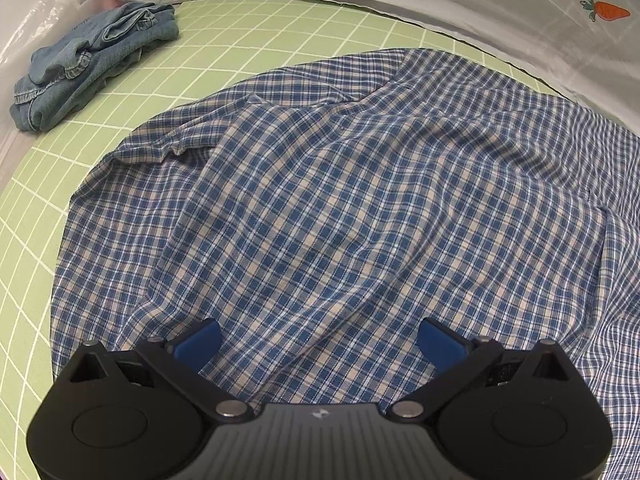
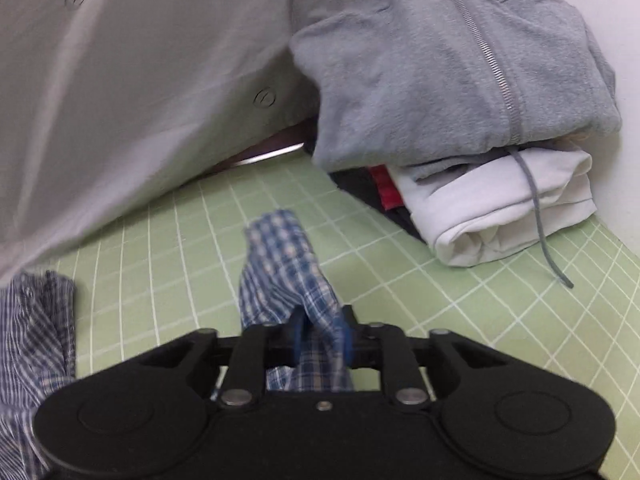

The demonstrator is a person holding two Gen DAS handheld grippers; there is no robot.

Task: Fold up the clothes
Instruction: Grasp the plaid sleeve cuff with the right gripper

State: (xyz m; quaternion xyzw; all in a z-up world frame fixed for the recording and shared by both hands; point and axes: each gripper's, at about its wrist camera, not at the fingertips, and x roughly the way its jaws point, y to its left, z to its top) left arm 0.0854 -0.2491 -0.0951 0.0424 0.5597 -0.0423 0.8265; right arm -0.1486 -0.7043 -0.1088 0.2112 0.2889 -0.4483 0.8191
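Here, in the left wrist view, the blue, white and tan checked cotton shirt [image 1: 360, 208] lies spread and rumpled across most of the frame, on the pale green cutting mat with its white grid [image 1: 248, 40]. The left gripper [image 1: 319, 345] sits at the bottom centre with its two blue pads wide apart; checked cloth lies beneath and between them, but neither pad presses on it. A crumpled heap of light blue denim [image 1: 92, 64] rests on the mat at the upper left, well apart from the shirt. White sheeting printed with small marks and an orange carrot [image 1: 608, 11] runs along the top and upper right edge.

In the right wrist view, which is somewhat blurred, the right gripper [image 2: 320, 340] at lower centre has its blue pads drawn together and clamped on a narrow strip of the same checked shirt [image 2: 284, 264]. The strip stands up out of the pads towards the middle of the frame, above the green mat [image 2: 480, 320]. More of the shirt bunches at the lower left edge. At the upper right stands a stack of folded clothes: a grey zip-front fleece hoodie [image 2: 420, 72] on top, its drawstring trailing down to the mat, a folded white garment [image 2: 512, 208] beneath it, and red and dark pieces showing at the stack's left side.
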